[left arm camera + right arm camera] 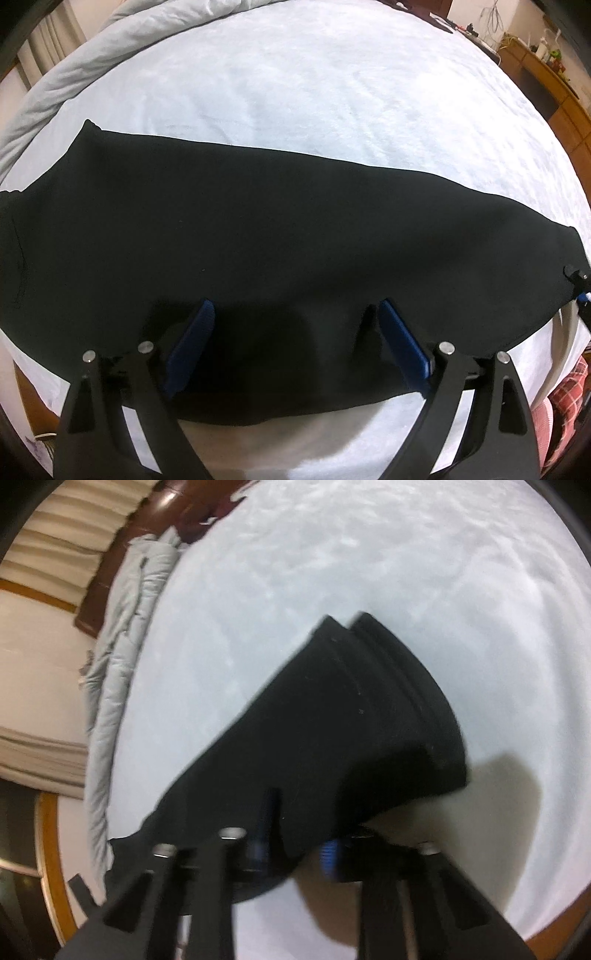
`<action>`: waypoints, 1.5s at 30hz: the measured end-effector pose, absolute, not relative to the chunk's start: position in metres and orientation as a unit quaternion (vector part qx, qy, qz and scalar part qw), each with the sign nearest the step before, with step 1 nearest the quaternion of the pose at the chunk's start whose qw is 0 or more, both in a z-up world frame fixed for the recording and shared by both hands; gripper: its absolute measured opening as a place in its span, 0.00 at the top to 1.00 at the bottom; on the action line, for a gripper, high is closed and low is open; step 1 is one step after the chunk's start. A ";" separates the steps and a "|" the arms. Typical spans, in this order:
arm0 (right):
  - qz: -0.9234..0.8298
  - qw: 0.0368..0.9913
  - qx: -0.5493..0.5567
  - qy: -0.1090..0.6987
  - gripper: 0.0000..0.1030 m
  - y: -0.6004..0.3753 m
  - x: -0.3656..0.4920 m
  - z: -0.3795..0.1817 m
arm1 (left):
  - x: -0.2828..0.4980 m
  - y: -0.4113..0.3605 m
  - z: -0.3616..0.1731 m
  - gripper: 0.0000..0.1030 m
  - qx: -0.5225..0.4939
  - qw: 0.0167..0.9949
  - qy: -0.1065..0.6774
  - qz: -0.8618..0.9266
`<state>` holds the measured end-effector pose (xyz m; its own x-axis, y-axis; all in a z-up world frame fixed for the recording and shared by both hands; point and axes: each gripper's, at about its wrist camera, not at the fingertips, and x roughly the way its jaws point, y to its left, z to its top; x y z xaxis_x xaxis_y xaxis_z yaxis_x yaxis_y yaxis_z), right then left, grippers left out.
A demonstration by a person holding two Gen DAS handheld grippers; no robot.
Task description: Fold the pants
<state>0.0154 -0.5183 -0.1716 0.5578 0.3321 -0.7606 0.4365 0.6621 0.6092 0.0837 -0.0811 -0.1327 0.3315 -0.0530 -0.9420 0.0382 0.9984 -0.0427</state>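
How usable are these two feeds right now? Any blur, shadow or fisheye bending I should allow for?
Left wrist view: sharp; fisheye bows the bed edges; the pants are so dark that folds barely show, and the left claw throws a darker shadow on them. Right wrist view: motion-blurred, worst at the right claw; a soft shadow lies on the sheet right of the pants.

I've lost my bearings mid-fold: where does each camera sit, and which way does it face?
Left wrist: on the left hand-held gripper, facing steeply down at the black fabric pants on the white bedsheet; blue pads spread apart; red checked clothing at right edge.
Right wrist: on the right hand-held gripper, angled down along the pants; pads pinch their near edge.
Shared: pants, bedsheet, rolled pale blue duvet.
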 end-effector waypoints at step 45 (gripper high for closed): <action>0.148 0.856 0.025 0.494 0.87 -0.188 0.088 -0.119 | 0.064 0.074 -0.116 0.07 -0.114 0.816 0.567 0.008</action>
<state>0.0880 -0.1879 -0.1191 0.4684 0.2774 -0.8388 -0.2287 0.9551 0.1881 0.0645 0.0741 -0.1157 0.3573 -0.1158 -0.9268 -0.1418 0.9741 -0.1764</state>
